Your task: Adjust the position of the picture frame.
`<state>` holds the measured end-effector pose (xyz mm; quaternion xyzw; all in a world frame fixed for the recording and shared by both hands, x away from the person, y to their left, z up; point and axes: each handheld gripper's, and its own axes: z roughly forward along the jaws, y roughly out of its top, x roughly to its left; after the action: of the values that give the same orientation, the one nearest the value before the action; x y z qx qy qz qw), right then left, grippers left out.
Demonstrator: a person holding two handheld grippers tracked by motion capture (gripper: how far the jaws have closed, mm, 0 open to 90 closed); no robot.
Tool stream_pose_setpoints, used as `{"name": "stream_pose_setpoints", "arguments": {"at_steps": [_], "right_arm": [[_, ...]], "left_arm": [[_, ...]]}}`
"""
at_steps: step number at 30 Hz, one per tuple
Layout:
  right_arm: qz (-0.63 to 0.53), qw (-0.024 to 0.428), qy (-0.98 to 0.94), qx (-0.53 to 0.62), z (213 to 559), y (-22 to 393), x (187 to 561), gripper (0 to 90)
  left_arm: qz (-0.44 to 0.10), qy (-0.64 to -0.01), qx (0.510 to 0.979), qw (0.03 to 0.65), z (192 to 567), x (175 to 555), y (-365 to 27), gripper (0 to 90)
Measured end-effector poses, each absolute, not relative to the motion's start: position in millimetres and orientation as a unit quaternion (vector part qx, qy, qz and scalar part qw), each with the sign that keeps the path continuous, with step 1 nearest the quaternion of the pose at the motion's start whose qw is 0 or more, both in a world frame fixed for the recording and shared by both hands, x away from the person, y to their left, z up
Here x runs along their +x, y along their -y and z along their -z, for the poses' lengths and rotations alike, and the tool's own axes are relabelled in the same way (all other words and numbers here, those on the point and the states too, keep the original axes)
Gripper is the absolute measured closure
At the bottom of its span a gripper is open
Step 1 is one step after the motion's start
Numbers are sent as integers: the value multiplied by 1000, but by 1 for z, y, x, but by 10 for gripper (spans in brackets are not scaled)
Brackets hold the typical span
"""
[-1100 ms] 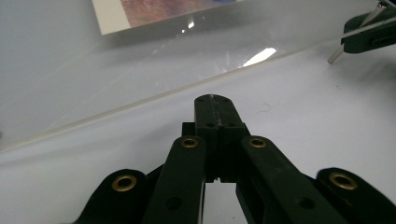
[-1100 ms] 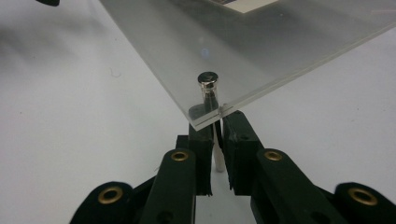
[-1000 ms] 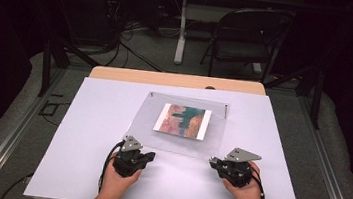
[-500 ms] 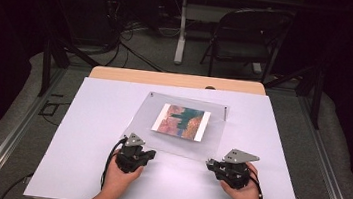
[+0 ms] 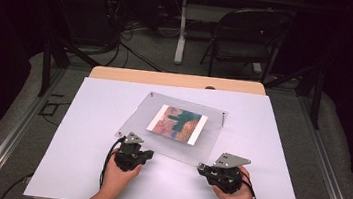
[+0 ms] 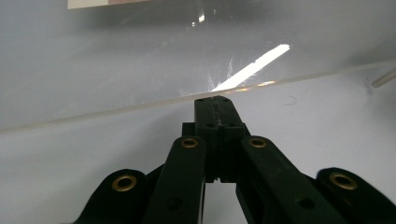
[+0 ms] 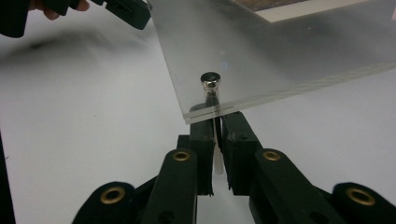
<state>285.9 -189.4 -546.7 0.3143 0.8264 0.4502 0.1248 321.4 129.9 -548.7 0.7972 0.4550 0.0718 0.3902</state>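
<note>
White tabletop (image 5: 85, 134) in a dark studio, a folding chair (image 5: 244, 39) beyond it at twelve o'clock: a clear acrylic frame (image 5: 137, 120) holding a colourful print (image 5: 178, 123) lies near the middle, its long axis running from about ten o'clock to four o'clock, the print face-up. Since a second ago the right claw (image 7: 217, 122) has slid inward, from well off the frame's five o'clock corner to right against it, and now sits clenched on the slim standoff post (image 7: 211, 91) under that corner. The left claw (image 6: 215, 103) is clenched with nothing in it, tips touching the frame's near edge at seven o'clock. Judged from this, one corner post is gripped for unscrewing or lifting.
</note>
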Motion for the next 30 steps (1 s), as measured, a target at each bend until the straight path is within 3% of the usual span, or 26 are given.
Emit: {"name": "stream_pose_setpoints", "arguments": {"at_steps": [10, 30], "right_arm": [[-463, 132, -824, 298, 544, 173, 279, 858], [-478, 114, -822, 288, 546, 120, 293, 861]], "left_arm": [[-47, -483, 784, 388, 543, 338, -139, 900], [-85, -522, 764, 370, 542, 376, -157, 900]]}}
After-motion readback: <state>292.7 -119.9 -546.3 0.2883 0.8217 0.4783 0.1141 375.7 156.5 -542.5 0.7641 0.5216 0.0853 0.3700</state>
